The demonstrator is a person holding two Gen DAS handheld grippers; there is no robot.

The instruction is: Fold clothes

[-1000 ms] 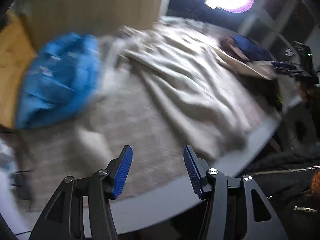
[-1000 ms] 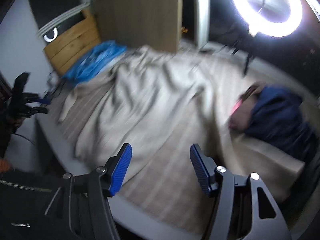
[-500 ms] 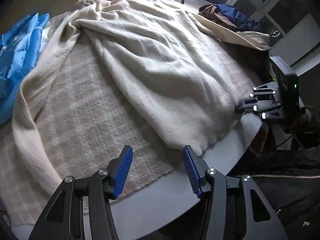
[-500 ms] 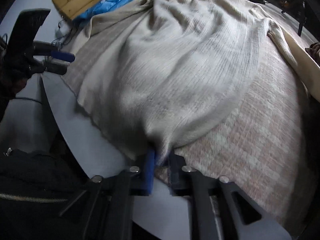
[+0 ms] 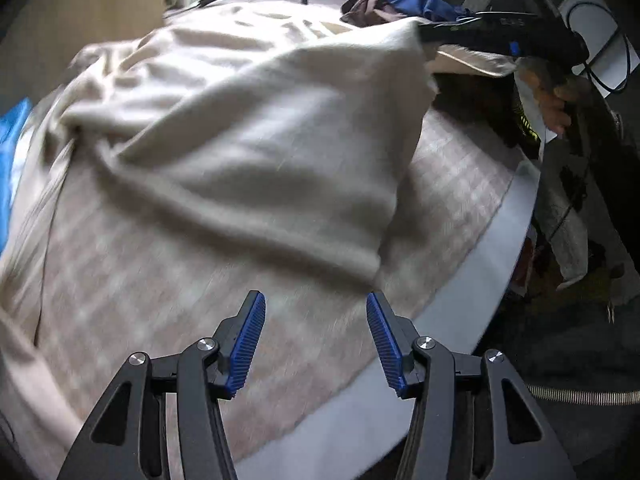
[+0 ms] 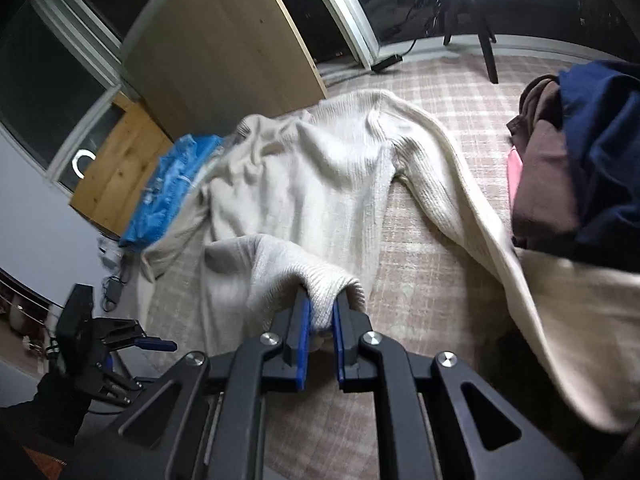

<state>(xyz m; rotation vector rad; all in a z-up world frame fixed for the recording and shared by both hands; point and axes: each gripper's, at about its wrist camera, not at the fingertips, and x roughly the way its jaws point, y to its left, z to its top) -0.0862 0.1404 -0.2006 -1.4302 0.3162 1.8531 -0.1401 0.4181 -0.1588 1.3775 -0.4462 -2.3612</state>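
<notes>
A cream knit sweater (image 6: 320, 184) lies spread on a checked blanket (image 6: 432, 288) over the bed. My right gripper (image 6: 320, 312) is shut on the sweater's ribbed hem corner and holds it lifted off the blanket. In the left wrist view the sweater (image 5: 260, 152) rises toward that right gripper (image 5: 424, 36) at the upper right, so the hem hangs raised. My left gripper (image 5: 316, 332) stands open just above the blanket, close to the sweater's lower fold, with nothing between its fingers. The left gripper (image 6: 156, 344) also shows at the lower left of the right wrist view.
A pile of dark blue and brown clothes (image 6: 580, 168) sits at the right of the bed. A blue garment (image 6: 168, 196) lies at the far left beside a wooden headboard (image 6: 120, 176). The bed's pale edge (image 5: 472, 280) runs along the near side.
My right gripper closed on the sweater's hem corner and lifted it up and back over the bed. My left gripper moved in lower toward the blanket and stayed open.
</notes>
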